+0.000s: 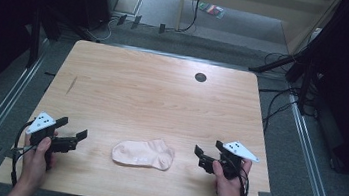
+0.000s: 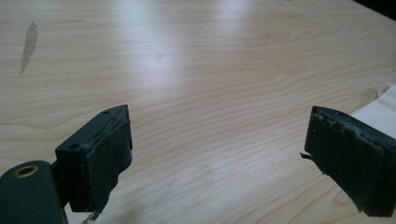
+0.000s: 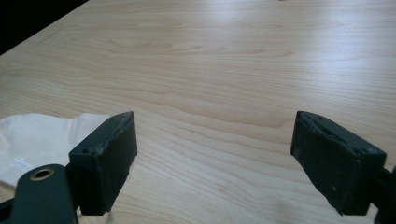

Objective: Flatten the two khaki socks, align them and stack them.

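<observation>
Lying flat near table (image 1: 162, 96) edge: pale pink sock (image 1: 143, 153), crumpled, between left gripper (image 1: 73, 133) and right gripper (image 1: 207, 152), both spread wide.

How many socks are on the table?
1. The pale pink sock lies flat near the table's front edge, between the left gripper and the right gripper. Nothing seems to hide another.
</observation>
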A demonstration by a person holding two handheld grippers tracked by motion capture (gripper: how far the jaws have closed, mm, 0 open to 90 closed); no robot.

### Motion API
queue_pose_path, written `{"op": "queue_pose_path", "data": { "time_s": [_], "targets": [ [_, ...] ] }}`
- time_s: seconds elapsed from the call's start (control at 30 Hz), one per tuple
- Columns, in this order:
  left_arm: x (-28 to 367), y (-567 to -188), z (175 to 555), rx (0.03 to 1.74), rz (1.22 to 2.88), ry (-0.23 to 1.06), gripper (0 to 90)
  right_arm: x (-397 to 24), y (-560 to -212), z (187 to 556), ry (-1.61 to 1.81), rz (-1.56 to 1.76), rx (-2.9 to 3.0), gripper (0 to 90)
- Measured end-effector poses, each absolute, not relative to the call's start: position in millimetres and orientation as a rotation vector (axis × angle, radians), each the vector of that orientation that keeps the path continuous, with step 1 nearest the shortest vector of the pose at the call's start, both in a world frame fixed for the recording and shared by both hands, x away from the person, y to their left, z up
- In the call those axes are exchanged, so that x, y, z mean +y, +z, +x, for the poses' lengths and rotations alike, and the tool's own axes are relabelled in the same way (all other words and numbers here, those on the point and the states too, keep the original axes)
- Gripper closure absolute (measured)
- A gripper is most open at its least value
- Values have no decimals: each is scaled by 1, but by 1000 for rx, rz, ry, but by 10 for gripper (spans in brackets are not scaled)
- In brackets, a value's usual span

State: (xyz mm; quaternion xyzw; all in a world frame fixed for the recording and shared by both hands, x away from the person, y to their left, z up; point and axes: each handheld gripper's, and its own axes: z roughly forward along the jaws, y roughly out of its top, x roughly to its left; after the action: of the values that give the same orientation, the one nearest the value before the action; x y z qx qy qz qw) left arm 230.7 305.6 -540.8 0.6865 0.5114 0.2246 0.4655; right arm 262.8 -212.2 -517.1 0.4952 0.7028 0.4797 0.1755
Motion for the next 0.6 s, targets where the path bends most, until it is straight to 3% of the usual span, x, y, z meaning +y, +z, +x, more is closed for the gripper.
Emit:
{"op": "queue_pose_path", "data": {
  "time_s": [0.6],
  "targets": [
    [332,-544,216,1313,1689,612,76,-286,-538,243,1332,1483,1909,152]
  ]
}}
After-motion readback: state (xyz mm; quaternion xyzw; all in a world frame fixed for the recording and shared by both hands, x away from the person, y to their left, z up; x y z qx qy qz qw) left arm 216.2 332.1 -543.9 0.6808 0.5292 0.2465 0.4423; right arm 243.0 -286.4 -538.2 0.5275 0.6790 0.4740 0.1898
